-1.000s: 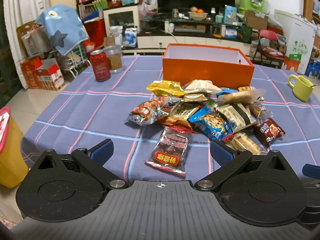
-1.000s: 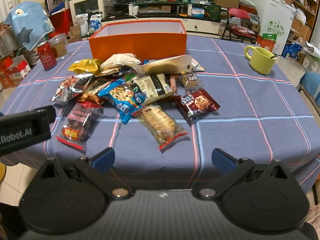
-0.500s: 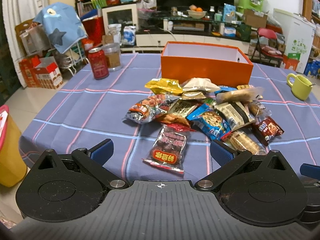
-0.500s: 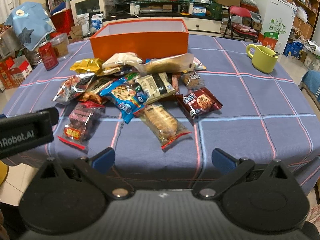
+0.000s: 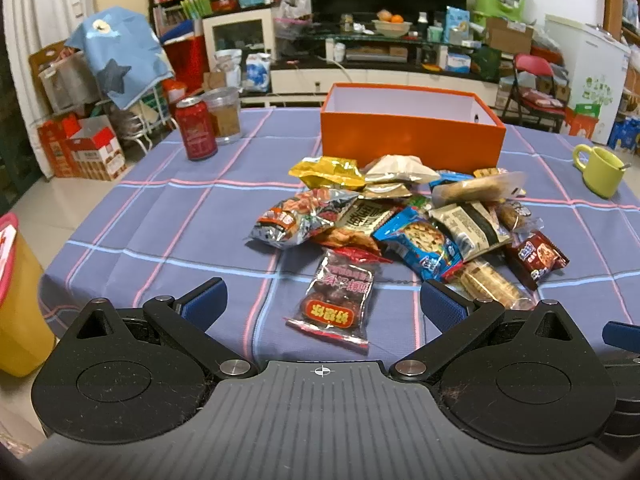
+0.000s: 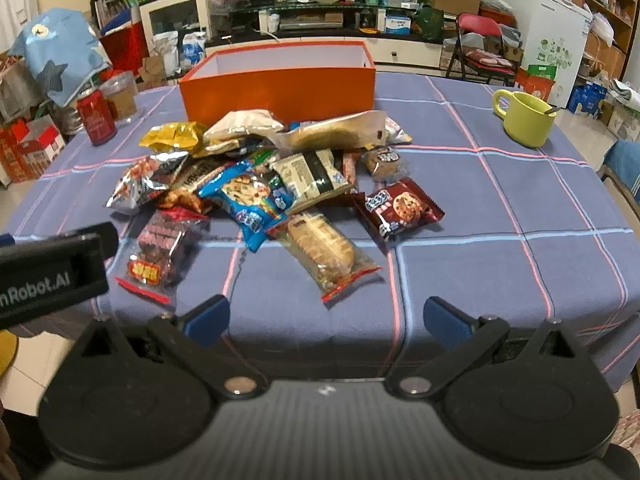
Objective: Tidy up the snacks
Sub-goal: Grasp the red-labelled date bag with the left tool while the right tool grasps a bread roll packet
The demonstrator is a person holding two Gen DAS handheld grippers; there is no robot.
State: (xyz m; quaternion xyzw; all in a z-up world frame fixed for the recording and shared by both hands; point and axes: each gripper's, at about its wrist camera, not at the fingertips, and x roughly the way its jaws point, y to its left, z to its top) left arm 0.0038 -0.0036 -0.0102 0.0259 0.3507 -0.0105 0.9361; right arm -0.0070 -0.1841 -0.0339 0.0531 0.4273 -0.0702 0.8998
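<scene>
Both grippers have eased slightly closer to the snack pile on the counter, jaws wide and empty, orange box unfilled, sorting not begun.

Ahead of the left gripper's jaws lay a dark snack packet on the table; the snack pile sat beyond it, the box behind the pile. A can stood far left, a mug far right. Between the right gripper's jaws lay a biscuit packet.
</scene>
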